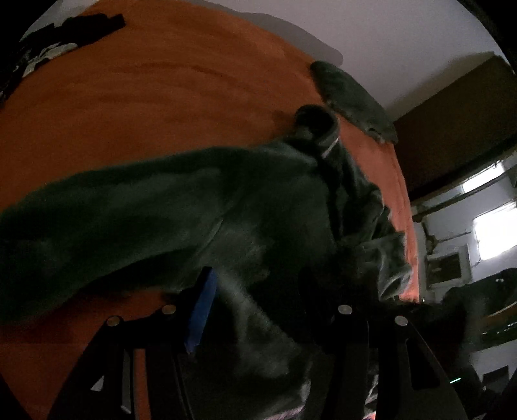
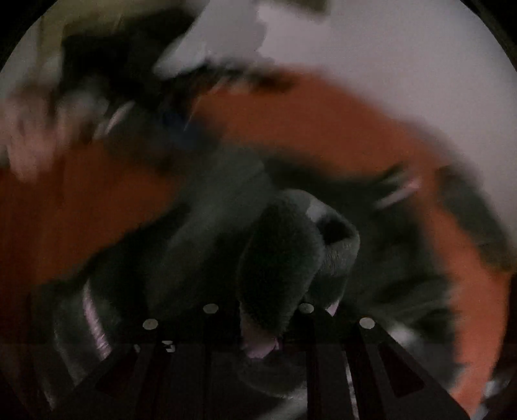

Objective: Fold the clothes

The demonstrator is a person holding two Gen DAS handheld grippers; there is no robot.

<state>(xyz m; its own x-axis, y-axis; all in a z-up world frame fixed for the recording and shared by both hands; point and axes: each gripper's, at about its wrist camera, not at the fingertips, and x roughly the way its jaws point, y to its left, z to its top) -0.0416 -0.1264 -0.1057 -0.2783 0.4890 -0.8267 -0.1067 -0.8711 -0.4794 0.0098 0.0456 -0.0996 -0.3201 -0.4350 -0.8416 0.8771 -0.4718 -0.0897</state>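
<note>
A dark green fleece garment stretches across an orange bed cover, with a sleeve cuff sticking up at its far side. My left gripper is shut on the near part of this garment, and the fleece fills the gap beside the blue pad. In the blurred right wrist view, my right gripper is shut on a thick fold of the same garment, which bulges up between the fingers. The left gripper's blue pad and a person's hand show as a smear at the upper left.
A second dark green piece lies at the far edge of the bed by the white wall. Dark clothes are heaped at the upper left corner. Brown furniture and bright windows stand to the right.
</note>
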